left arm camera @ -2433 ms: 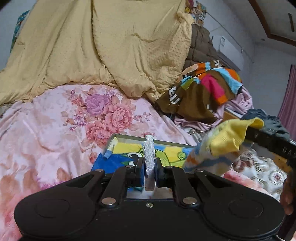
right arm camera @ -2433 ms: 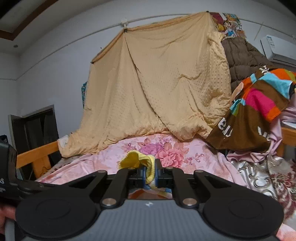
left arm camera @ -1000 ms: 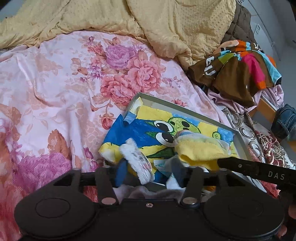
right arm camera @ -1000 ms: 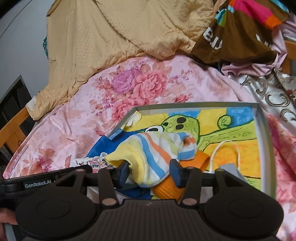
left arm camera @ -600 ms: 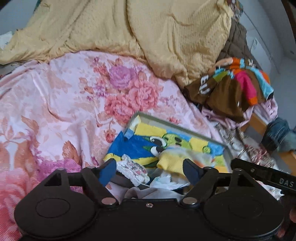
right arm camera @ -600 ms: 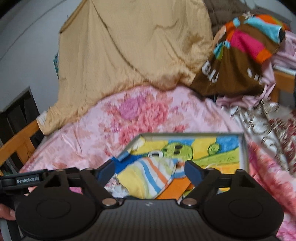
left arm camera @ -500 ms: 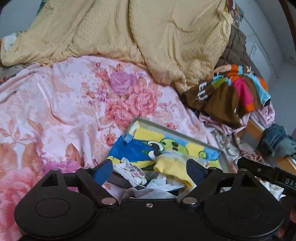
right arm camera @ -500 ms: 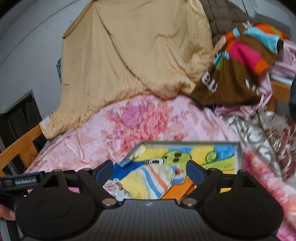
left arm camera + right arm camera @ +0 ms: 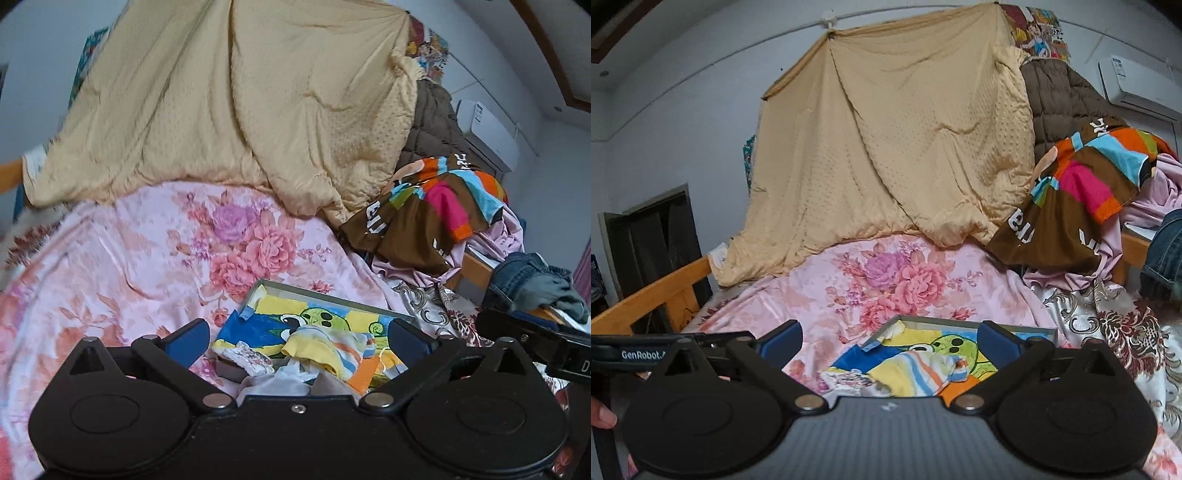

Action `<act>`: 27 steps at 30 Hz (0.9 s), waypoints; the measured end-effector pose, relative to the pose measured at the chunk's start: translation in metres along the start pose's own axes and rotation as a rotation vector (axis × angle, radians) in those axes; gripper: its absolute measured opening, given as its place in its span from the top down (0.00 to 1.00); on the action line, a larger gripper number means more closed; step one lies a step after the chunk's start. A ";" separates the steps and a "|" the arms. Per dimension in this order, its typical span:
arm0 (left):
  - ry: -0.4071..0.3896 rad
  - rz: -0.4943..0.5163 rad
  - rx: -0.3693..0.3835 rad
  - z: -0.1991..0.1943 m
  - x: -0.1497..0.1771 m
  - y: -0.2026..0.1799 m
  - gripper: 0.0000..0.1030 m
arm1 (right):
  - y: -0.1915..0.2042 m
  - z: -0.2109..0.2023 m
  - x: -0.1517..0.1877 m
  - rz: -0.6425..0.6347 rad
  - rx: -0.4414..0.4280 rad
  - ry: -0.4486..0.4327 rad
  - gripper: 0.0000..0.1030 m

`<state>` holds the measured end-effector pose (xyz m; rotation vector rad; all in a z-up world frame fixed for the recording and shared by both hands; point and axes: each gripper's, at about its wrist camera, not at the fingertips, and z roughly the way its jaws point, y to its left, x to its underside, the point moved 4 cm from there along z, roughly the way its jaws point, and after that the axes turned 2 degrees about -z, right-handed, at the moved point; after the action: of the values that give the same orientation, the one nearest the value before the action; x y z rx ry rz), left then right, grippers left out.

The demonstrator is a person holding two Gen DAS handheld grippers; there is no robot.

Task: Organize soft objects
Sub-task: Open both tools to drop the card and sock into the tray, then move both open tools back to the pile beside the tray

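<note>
We see the left gripper (image 9: 297,338) with its jaws spread wide, having just been opening, and nothing between its blue pads (image 9: 187,338). Just beyond, low in the frame's centre, the striped sock (image 9: 327,350) lies in the tray (image 9: 332,295), its long axis running from lower left to upper right. A small white floral sock (image 9: 247,356) lies touching it on the left, at the tray's near left corner. The right gripper (image 9: 888,341) is likewise spread apart, just opened and empty; the same striped sock (image 9: 916,373) lies below it. The tray (image 9: 1015,326) rests on the pink floral bedspread (image 9: 849,291), under a hanging yellow quilt (image 9: 894,140).
</note>
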<state>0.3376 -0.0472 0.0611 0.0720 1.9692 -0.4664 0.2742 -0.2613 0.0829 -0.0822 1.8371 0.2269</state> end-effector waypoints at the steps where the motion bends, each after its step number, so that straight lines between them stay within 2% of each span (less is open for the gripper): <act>1: 0.001 0.010 -0.002 -0.008 0.001 -0.003 0.01 | 0.003 -0.007 0.001 0.001 -0.006 -0.006 0.00; 8: -0.009 0.033 0.010 -0.061 0.014 -0.007 0.01 | 0.029 -0.049 0.008 -0.042 -0.017 -0.042 0.00; 16: -0.011 0.084 0.015 -0.102 0.028 -0.005 0.01 | 0.045 -0.078 0.016 -0.050 -0.001 -0.033 0.00; 22: 0.010 0.109 0.017 -0.118 0.044 0.000 0.01 | 0.046 -0.082 0.036 -0.011 0.022 -0.010 0.00; 27: 0.038 0.148 -0.005 -0.114 0.067 0.007 0.01 | 0.042 -0.076 0.057 0.039 0.041 0.017 0.00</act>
<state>0.2118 -0.0110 0.0408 0.2235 1.9858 -0.3650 0.1790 -0.2313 0.0524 -0.0200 1.8610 0.2164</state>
